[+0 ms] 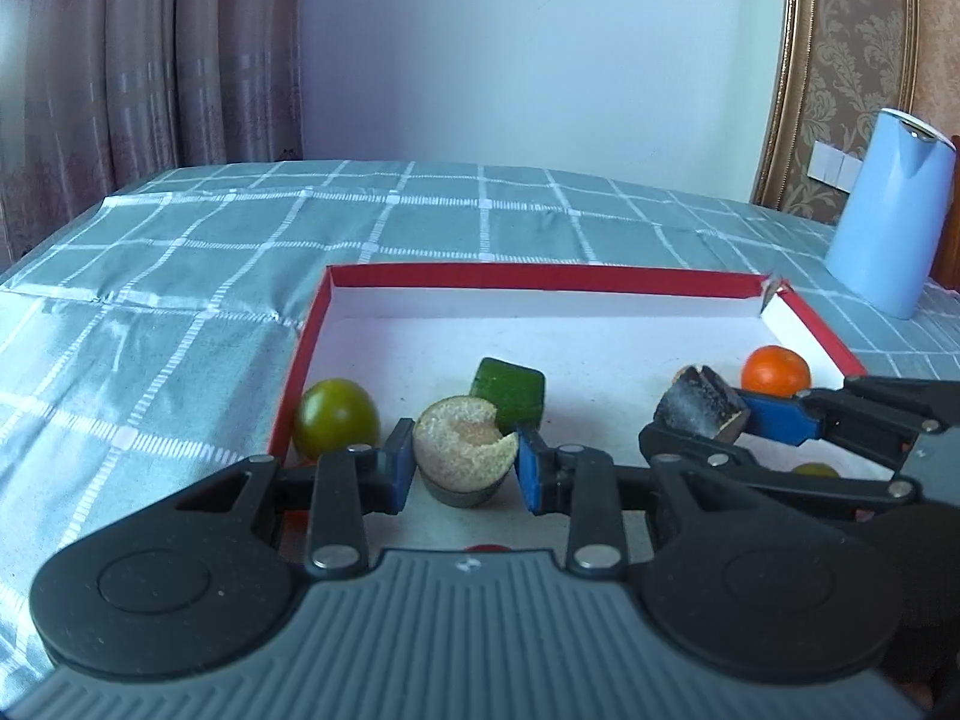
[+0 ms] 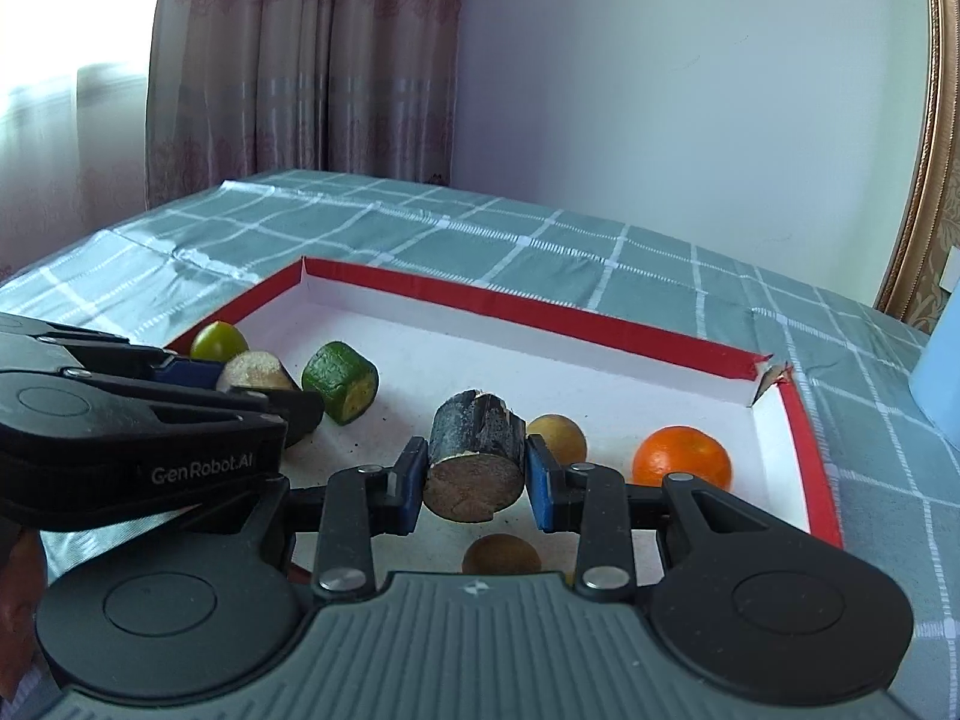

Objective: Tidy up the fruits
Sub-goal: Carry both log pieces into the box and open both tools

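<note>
A red-rimmed white tray (image 1: 540, 276) (image 2: 540, 306) holds the fruits. My left gripper (image 1: 465, 465) is shut on a dark chunk with a pale cut top (image 1: 462, 450), also seen in the right wrist view (image 2: 258, 372). My right gripper (image 2: 474, 477) is shut on a dark cylindrical chunk (image 2: 474, 456), seen from the left wrist view (image 1: 699, 405). In the tray lie a green round fruit (image 1: 336, 417) (image 2: 217, 341), a green cut chunk (image 1: 510, 390) (image 2: 339, 381), an orange (image 1: 775, 371) (image 2: 681, 456), a yellowish fruit (image 2: 558, 435) and a brown fruit (image 2: 501, 553).
The tray sits on a teal checked tablecloth (image 1: 240, 252). A pale blue cylinder (image 1: 888, 216) stands right of the tray. Curtains (image 1: 150, 60) and a white wall are behind; a gold frame (image 1: 792, 60) stands at the right.
</note>
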{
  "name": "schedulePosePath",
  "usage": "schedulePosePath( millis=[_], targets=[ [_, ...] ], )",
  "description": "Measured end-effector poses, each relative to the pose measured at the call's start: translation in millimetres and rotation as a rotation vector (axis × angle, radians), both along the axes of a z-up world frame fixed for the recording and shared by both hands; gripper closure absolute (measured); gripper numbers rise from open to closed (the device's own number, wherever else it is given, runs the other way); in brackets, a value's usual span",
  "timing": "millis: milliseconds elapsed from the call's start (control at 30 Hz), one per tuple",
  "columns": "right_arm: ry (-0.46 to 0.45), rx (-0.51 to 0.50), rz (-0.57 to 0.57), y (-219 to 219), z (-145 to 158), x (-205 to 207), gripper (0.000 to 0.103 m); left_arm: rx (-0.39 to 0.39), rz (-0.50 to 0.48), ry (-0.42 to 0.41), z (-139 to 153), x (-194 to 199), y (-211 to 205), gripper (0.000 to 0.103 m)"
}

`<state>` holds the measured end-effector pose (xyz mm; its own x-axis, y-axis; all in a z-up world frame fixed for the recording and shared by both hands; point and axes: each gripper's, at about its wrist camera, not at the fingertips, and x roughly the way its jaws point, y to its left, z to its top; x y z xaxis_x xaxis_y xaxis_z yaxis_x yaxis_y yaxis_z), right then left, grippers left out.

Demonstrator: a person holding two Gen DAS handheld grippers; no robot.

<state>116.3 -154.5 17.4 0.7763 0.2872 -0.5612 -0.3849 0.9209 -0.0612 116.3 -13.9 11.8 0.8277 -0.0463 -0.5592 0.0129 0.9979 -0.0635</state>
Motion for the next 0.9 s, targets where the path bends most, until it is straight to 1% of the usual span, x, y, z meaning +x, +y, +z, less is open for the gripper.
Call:
schedulePosePath(
  millis=[100,200,333,533,600,667,700,733,767,833,900],
  targets=[
    [0.009,-0.005,-0.008,1,-2,6,0.070,-0.005,0.005,0.000,0,1,2,0.072],
    [0.023,0.000,-0.015,2,-3,11,0.070,0.016,0.016,-0.007,-1,3,0,0.072],
    [0.052,-0.003,-0.023,4,-7,15,0.070,0.015,0.029,-0.007,-2,7,2,0.072],
    [0.063,0.014,-0.026,1,-7,15,0.069,0.029,0.026,-0.013,-2,5,0,0.070],
    [0.058,0.015,-0.026,-1,-6,11,0.064,0.034,0.019,-0.014,-2,3,0,0.068],
    [0.036,0.004,-0.043,-4,-5,5,0.050,0.023,0.015,-0.017,-2,0,1,0.066],
    [0.017,0.000,-0.053,-6,-4,1,0.046,0.014,0.012,-0.020,-2,-2,2,0.063],
    [0.000,-0.004,-0.059,-8,-3,-3,0.040,0.002,0.007,-0.023,-1,-4,3,0.062],
    [-0.013,-0.007,-0.062,-10,-2,-7,0.034,-0.010,-0.001,-0.027,0,-7,4,0.058],
    [-0.031,-0.003,-0.067,-13,0,-14,0.032,-0.029,-0.009,-0.035,2,-13,5,0.053],
    [-0.044,0.000,-0.067,-16,3,-23,0.032,-0.042,-0.017,-0.044,3,-21,6,0.045]
  ],
)
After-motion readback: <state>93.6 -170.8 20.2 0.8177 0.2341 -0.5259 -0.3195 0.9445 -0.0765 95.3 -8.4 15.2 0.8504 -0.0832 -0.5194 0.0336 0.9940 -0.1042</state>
